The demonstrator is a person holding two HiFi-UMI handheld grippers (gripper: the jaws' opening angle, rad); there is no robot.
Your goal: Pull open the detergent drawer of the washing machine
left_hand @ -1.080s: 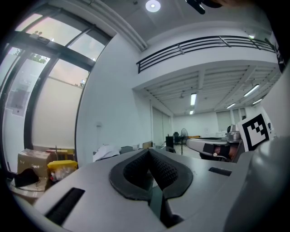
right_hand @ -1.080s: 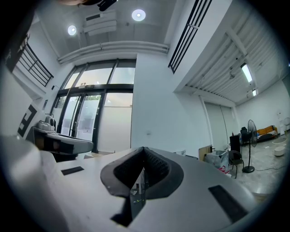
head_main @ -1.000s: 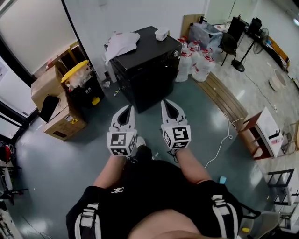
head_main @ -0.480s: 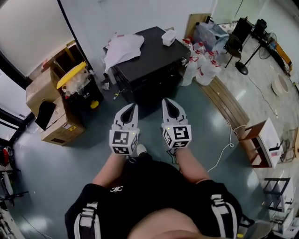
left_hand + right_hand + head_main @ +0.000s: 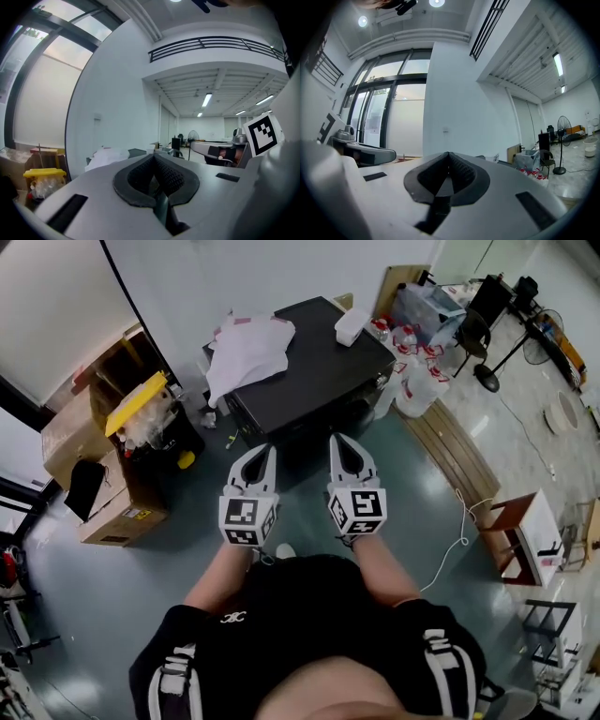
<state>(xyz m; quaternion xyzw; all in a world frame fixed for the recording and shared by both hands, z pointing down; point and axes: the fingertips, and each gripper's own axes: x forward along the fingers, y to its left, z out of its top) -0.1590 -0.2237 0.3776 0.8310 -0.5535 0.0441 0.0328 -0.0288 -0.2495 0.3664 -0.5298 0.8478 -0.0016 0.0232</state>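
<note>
Washing machine now sits nearer left tool and right tool.

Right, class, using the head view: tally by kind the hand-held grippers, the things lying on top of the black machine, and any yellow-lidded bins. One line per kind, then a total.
Hand-held grippers: 2, the left hand-held gripper and the right hand-held gripper
Crumpled white cloth on the black box-shaped machine: 1
Small white box on the same top: 1
Black bin with a yellow lid: 1
Total: 5

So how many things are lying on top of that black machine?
2: a crumpled white cloth on its left side, a small white box at its right corner. The cloth may hide more.
</note>
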